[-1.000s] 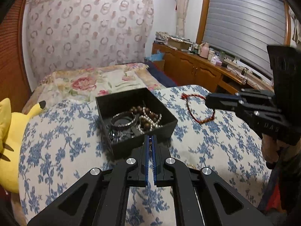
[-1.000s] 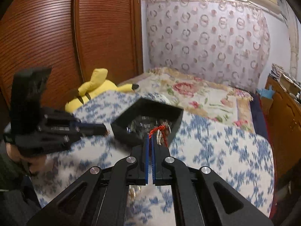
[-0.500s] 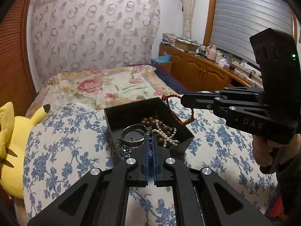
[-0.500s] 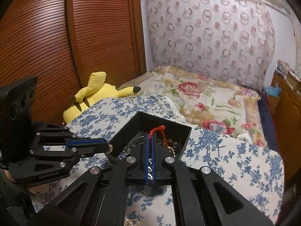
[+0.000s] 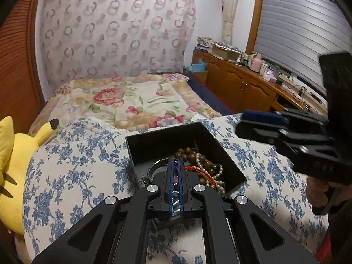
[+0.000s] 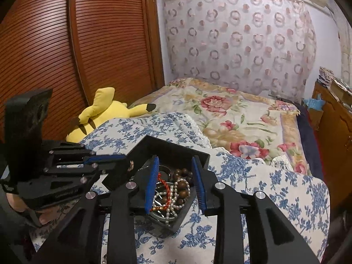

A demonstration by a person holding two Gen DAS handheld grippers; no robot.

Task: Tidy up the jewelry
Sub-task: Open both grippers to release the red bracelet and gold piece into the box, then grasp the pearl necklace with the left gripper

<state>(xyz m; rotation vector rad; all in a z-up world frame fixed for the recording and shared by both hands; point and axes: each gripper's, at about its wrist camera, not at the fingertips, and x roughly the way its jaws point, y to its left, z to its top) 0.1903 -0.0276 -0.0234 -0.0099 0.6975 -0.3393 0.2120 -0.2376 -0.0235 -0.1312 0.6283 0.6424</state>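
Leftmost, left gripper point(image 5: 175, 171): jaws pressed shut at the black box's point(image 6: 167, 148) near wall; whether anything is pinched, cannot tell. Box sits on the blue-flowered quilt point(image 5: 72, 171), holding a red cord bracelet point(image 6: 165, 189), pearl strand point(image 6: 176, 194) and brown wooden beads point(image 6: 182, 176). Red cord lies at seven o'clock inside. Right gripper point(image 6: 173, 184): jaws opening above the box, nothing gripped. Likely light, limp, tangle-prone; pearls slippery. Best pinched on a free loop.
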